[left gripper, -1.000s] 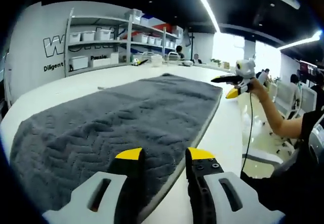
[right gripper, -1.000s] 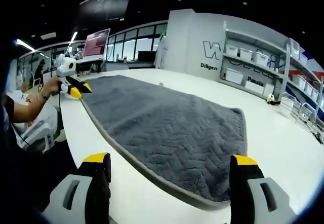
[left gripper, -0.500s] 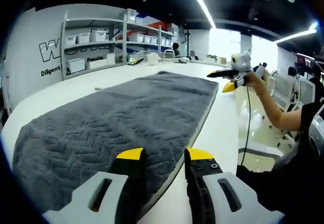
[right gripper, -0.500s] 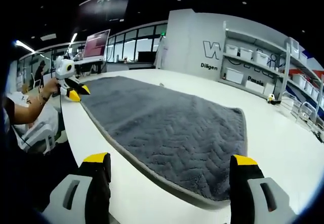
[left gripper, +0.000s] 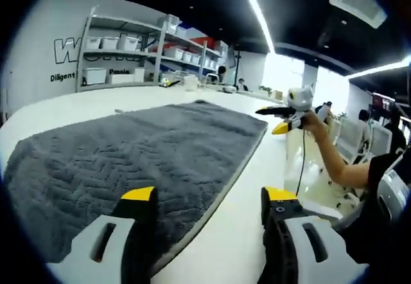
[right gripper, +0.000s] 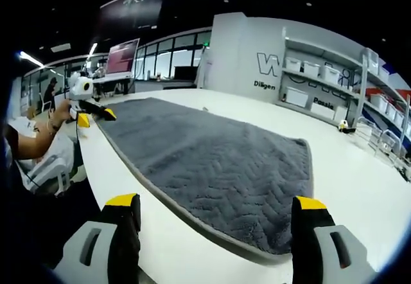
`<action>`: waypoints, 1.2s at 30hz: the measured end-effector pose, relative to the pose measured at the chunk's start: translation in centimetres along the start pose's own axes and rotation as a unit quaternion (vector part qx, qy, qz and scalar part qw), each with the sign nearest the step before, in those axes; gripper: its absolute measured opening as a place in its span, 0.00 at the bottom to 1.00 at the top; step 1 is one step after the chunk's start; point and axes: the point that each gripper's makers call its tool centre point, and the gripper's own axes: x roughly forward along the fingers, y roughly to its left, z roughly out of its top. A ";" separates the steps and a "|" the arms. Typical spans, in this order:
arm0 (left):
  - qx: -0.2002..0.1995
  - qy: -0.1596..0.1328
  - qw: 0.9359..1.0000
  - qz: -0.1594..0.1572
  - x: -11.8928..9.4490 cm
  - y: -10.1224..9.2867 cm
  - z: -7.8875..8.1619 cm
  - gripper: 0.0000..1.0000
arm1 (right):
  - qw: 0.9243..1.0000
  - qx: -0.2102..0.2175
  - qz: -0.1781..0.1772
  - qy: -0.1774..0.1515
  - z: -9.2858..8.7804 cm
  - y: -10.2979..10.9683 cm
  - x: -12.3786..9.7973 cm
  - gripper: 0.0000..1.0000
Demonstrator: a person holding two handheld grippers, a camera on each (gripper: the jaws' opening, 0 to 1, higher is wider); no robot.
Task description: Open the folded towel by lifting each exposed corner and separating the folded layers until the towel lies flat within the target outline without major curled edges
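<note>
A grey towel [left gripper: 128, 149] is spread flat on a white table [left gripper: 244, 207], its zigzag pile facing up and its pale hem lying straight along the near long side. In the left gripper view, the left gripper [left gripper: 209, 197] is held low at one end of that long side; its jaws are parted wide with nothing between them, one yellow tip over the towel's border and the other over bare tabletop. The hem runs between the two jaws and on toward the far corner, where the right gripper [left gripper: 276, 120] is seen in a hand [left gripper: 314, 120], just off the towel's corner and above the table edge. In the right gripper view, the right gripper [right gripper: 215, 204] is likewise wide open and empty, with the towel's short end and rounded corner [right gripper: 302, 149] lying flat between and beyond its jaws. A strip of bare table is left along the near hem and a broader stretch beyond the far short end. The left gripper [right gripper: 96, 112] is seen at the far corner there. Shelves [right gripper: 334, 78] with bins are set against the wall, well apart from the towel.
</note>
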 end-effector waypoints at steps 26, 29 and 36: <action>-0.044 -0.040 0.972 0.230 -16.8 9.2 -3.2 0.99 | 0.999 0.037 -0.014 0.031 -0.4 0.6 -2.5 0.99; -0.042 -0.029 0.971 0.234 -17.6 9.4 -4.3 0.99 | 0.999 0.038 -0.018 0.033 -0.6 0.8 -2.7 0.99; -0.043 -0.049 0.965 0.253 -20.0 9.8 -4.4 0.99 | 0.998 0.039 -0.024 0.049 -1.0 0.8 -4.0 0.99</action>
